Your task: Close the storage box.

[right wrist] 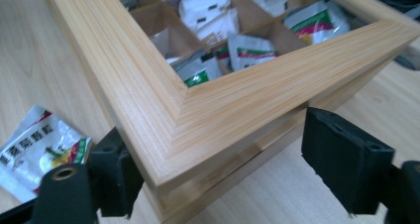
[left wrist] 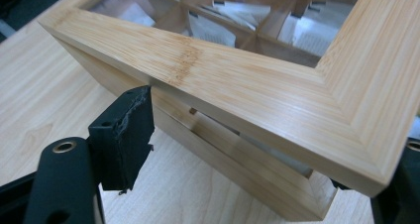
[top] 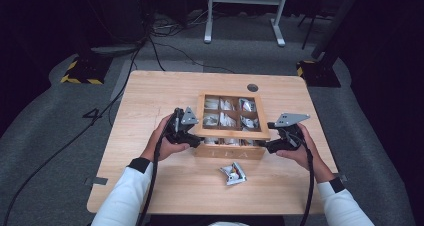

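- The person's white sleeves (top: 125, 196) come in from the near edge of the worktop (top: 150, 96), one forearm on each side.
- A loose sachet (top: 233, 173) lies flat on the worktop just in front of the wooden box (top: 230, 152), apart from it and between the two hands.
- The left gripper (top: 192, 138) is at the box's near left corner. In the left gripper view its fingers (left wrist: 124, 135) stand apart on either side of the lid (left wrist: 257, 85) corner; the one finger clearly seen sits just under the lid's edge, and whether it presses on the wood I cannot tell.
- The right gripper (top: 266, 145) is at the near right corner. Its fingers (right wrist: 346, 159) straddle that corner, the right one clear of the wood, so the fingers are open.
- The box stands mid-worktop, its framed lid slightly raised above the base at the front, with a gap showing.
- Through the lid, compartments hold white sachets (right wrist: 208, 11); some bear green and red print.
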`<state>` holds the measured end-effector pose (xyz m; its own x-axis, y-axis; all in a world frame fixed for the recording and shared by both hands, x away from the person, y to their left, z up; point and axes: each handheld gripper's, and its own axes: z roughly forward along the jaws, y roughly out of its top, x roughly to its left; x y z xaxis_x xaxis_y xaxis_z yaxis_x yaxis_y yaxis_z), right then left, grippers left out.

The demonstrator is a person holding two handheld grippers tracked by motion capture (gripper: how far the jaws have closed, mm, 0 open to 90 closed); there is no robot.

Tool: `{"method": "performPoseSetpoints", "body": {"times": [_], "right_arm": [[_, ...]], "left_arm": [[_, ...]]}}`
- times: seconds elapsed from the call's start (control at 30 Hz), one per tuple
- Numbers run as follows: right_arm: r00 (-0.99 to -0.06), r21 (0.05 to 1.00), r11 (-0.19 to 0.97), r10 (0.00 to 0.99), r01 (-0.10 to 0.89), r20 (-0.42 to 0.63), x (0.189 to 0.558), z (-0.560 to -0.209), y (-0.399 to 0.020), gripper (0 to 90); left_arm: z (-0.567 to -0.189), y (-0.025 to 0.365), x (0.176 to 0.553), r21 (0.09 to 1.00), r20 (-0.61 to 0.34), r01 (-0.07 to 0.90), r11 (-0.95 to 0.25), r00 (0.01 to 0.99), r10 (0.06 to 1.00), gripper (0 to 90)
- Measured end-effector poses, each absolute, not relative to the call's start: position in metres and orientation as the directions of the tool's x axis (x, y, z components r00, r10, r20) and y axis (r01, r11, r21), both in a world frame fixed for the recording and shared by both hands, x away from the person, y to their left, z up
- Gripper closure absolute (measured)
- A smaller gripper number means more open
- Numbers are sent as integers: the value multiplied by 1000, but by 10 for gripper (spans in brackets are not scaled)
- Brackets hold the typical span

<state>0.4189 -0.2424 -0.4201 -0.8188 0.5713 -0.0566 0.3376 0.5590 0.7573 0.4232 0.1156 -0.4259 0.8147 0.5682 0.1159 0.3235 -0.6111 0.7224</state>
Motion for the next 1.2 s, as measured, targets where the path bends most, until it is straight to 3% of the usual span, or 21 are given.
{"method": "performPoseSetpoints", "body": {"times": [0.33, 0.9, 0.97, 1.0, 1.07, 1.2], "right_arm": [[-826, 747, 562, 562, 354, -31, 418, -427, -240, 233], [-824, 783, 502, 567, 367, 24, 411, -422, -252, 268], [-824, 784, 502, 566, 365, 21, 410, -422, -252, 267], [-824, 779, 508, 566, 368, 20, 411, -422, -251, 244], [-832, 760, 539, 555, 363, 4, 409, -425, -249, 230], [-832, 734, 576, 553, 359, -28, 406, -431, -246, 244]], "left_arm": [[-432, 113, 421, 705, 135, 315, -635, 820, 556, 257], [-427, 119, 418, 706, 76, 334, -625, 841, 536, 342], [-427, 122, 417, 720, 39, 336, -608, 854, 519, 330], [-427, 123, 417, 706, 14, 354, -613, 859, 511, 264], [-429, 124, 417, 704, -7, 367, -609, 860, 510, 222], [-432, 123, 412, 682, 27, 351, -641, 864, 503, 211]]}}
